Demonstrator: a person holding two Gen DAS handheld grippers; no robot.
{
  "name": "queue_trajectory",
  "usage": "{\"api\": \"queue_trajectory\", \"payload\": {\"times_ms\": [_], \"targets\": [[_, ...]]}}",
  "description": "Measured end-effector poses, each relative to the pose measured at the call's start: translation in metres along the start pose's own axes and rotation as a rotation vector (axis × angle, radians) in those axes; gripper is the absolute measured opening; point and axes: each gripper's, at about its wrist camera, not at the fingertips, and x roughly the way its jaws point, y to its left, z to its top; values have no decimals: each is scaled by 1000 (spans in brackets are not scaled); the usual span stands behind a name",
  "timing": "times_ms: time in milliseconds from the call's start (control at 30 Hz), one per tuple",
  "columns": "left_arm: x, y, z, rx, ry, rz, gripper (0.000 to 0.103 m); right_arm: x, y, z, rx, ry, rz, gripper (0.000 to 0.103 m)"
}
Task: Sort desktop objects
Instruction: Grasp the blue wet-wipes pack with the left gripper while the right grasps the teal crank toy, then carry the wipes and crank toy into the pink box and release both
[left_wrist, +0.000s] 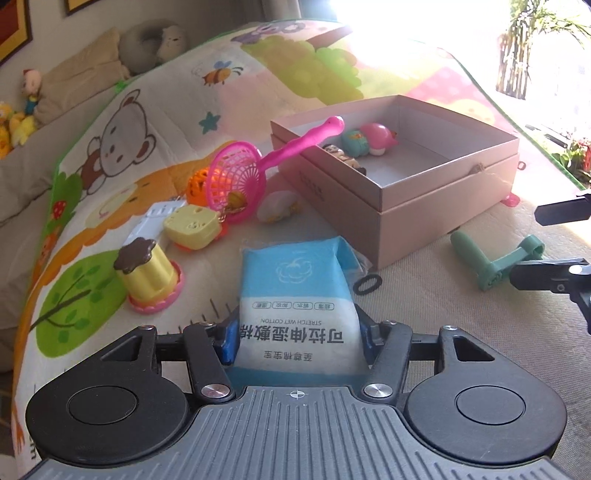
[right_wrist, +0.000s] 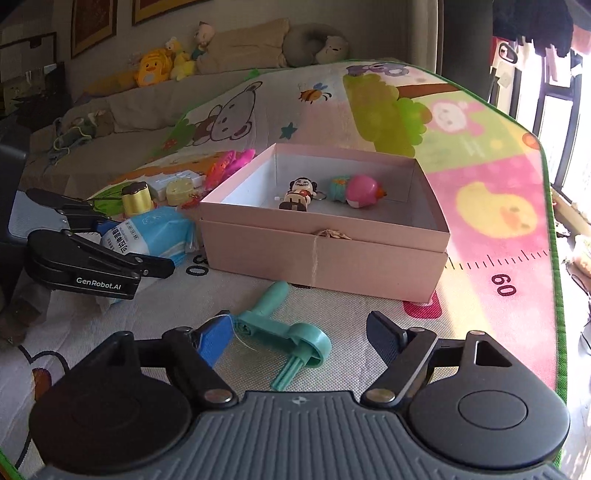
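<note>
The step in hand looks like the carrying of loose items into the pink box, which sits open on the cartoon play mat with two toys already inside: a small figurine and a pink-and-teal roly toy. The left hand-held gripper is closed narrowly on the blue-and-white cotton pack, its blue pads pressed against both sides of the pack's lower end; whether the pack is lifted or resting on the mat cannot be told. The right hand-held gripper stands wide and holds nothing, its fingers either side of the teal crank handle, which lies on the mat just in front of the box. The left finger seems near or touching the handle's arm, the right finger apart from it. The likely next move for the left side is to carry the pack over the near wall of the box and release it in the bare part of the floor, clear of the two toys. For the right, it would need to settle lower and close across the handle. Still outside, to the left of the box, lie a pink net scoop, a yellow cheese toy and a pudding toy.
</note>
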Motion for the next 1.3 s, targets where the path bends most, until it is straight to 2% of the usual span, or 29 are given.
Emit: {"api": "queue_trajectory", "payload": {"times_ms": [133, 267, 300, 400, 500, 533, 600, 667, 767, 933, 1033, 1167, 1300], "targets": [[-24, 3, -18, -64, 16, -17, 63, 7, 12, 4, -11, 26, 43, 80], [-41, 4, -31, -88, 6, -30, 66, 4, 32, 4, -51, 52, 146, 76], [-43, 5, -32, -91, 3, -27, 68, 3, 40, 4, -74, 51, 143, 76], [-43, 7, -33, -102, 0, -13, 73, 10, 51, 8, -128, 50, 46, 75], [-41, 8, -33, -111, 3, -6, 76, 25, 49, 14, -105, 88, 30, 61], [-40, 7, -33, -111, 5, -7, 77, 28, 49, 15, -95, 102, 40, 50], [-40, 7, -34, -107, 9, -9, 79, 35, 48, 16, -86, 122, 47, 42], [-38, 6, -35, -103, 13, -10, 80, 33, 50, 16, -91, 122, 53, 23], [-34, 5, -34, -100, 17, -10, 80, 30, 50, 15, -89, 134, 55, 13], [-26, 2, -29, -113, 20, -24, 76, 19, 42, 10, -62, 151, 36, 12], [-26, -3, -26, -106, 15, -41, 64, 10, 36, 4, -31, 159, 48, 12], [-31, -9, -27, -99, 17, -52, 60, -1, 37, -4, -30, 163, 60, 12], [-53, -15, -34, -62, 3, -67, 59, -15, 39, -8, -37, 161, 67, 11]]}}
